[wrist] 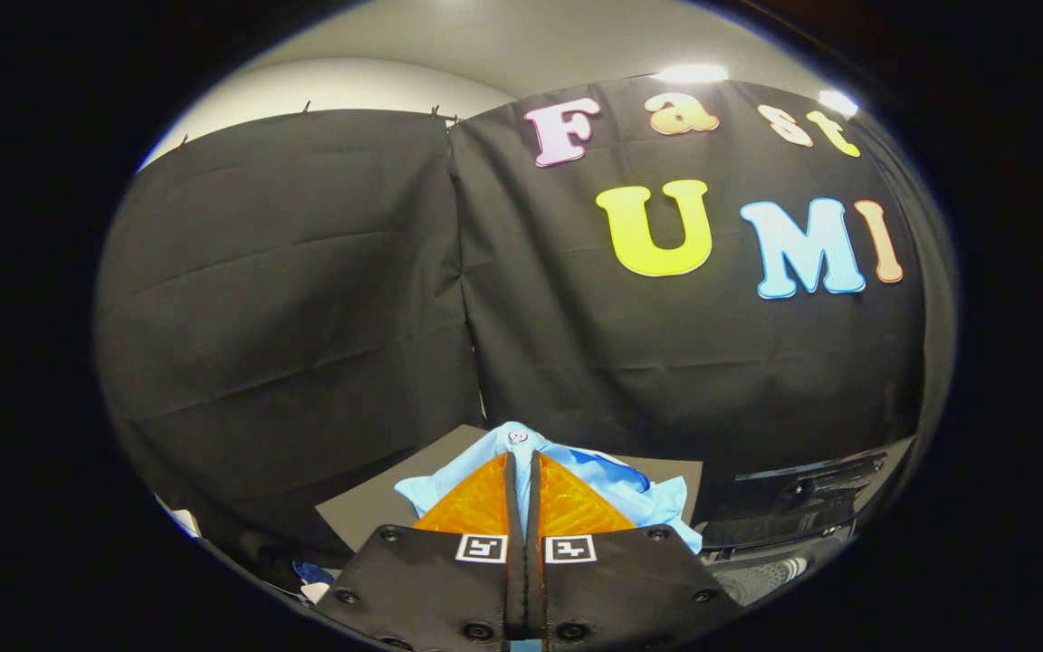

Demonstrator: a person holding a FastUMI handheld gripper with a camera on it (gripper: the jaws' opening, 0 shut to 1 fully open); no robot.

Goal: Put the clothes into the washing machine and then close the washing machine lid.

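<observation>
Gripper fingers pressed nearly together, clamping light-blue fabric garment. Garment bunched around fingertips, spilling toward 3 o'clock. Dark washing machine at 4 o'clock, near garment.

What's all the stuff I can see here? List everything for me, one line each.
Garment: one, light blue, bunched around and just beyond the fingertips, a fold of it pinched between them; a small button shows at its top.
Mat: one, dark grey, flat under the garment.
Washing machine: one, dark, part of its top seen beside the garment; a perforated pale part shows lower down.
Cloth wall: two black panels, hanging behind everything.
Room wall: pale, above the cloth, with two bright lights.
Small white and blue items: unclear what they are, low beside the mat.
Gripper: one, fingers closed together on the garment.
</observation>
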